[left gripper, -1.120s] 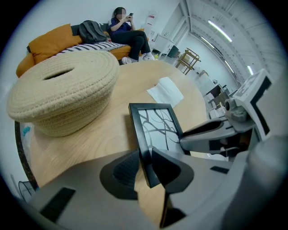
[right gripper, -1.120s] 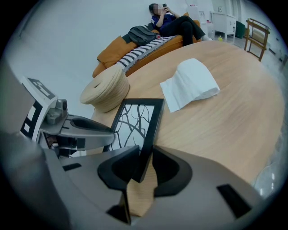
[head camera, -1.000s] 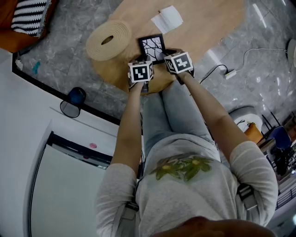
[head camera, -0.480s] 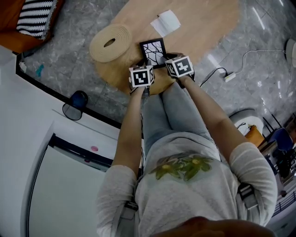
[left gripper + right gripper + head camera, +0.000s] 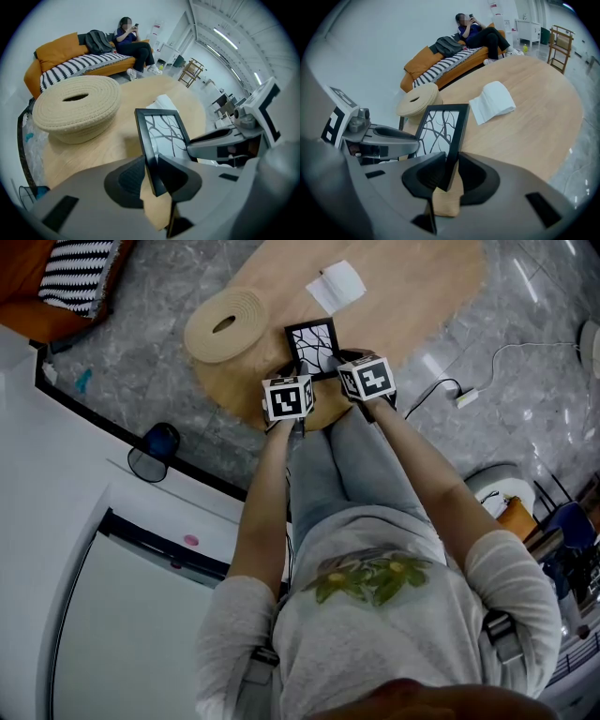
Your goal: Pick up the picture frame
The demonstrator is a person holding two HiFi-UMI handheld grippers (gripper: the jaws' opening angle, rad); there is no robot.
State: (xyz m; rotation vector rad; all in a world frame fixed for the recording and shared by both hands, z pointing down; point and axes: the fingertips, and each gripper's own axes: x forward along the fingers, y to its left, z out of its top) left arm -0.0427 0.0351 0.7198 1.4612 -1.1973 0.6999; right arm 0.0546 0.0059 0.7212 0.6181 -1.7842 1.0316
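Black picture frame (image 5: 312, 343), one, clamped between fingers of left gripper (image 5: 151, 173) and right gripper (image 5: 449, 171).

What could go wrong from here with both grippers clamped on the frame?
1. The left gripper and right gripper each pinch only a thin side edge of the picture frame, low down; it could slip or tip.
2. Uneven lifting could twist it.
3. The woven basket sits close by; a swing could knock it.
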